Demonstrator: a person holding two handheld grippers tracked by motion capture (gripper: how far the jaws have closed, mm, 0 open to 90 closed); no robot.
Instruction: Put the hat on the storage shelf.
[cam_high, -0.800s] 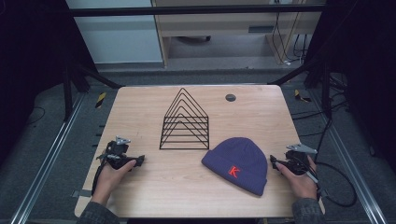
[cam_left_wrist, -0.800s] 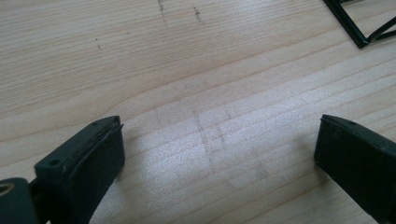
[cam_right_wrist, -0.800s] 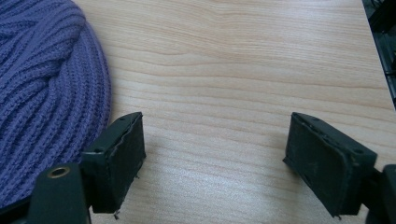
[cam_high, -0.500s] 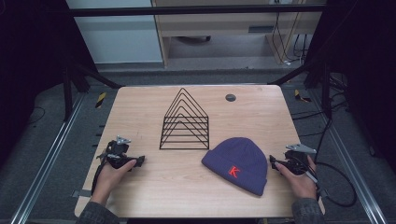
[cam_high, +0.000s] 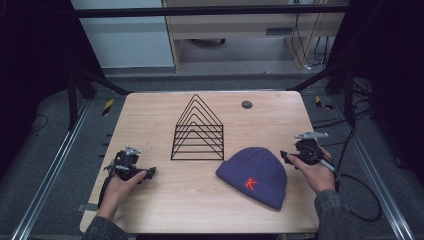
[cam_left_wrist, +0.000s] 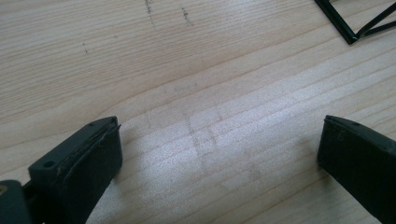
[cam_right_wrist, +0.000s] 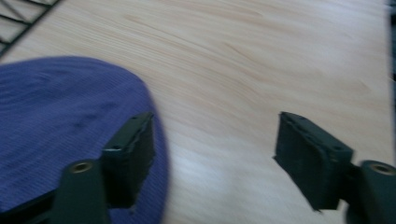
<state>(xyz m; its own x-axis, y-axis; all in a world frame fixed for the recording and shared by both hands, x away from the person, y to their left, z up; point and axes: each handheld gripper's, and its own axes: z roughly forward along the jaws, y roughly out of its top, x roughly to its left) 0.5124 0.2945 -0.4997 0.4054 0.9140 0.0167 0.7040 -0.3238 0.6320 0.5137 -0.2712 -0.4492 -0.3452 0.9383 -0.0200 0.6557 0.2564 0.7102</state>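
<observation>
A dark blue knit beanie with a red K lies on the wooden table, front right of centre. My right gripper hovers at the beanie's right edge, open, one jaw over the blue fabric and the other over bare wood. My left gripper rests low at the table's front left, open, with bare wood between its jaws. A black wire rack with peaked dividers stands mid-table; its corner shows in the left gripper view.
A small dark round disc lies near the table's far right edge. Metal frame rails run along both sides of the table, and a cable trails from the right gripper off the right edge.
The right gripper has edged slightly left toward the beanie's rim. The left gripper has barely moved.
</observation>
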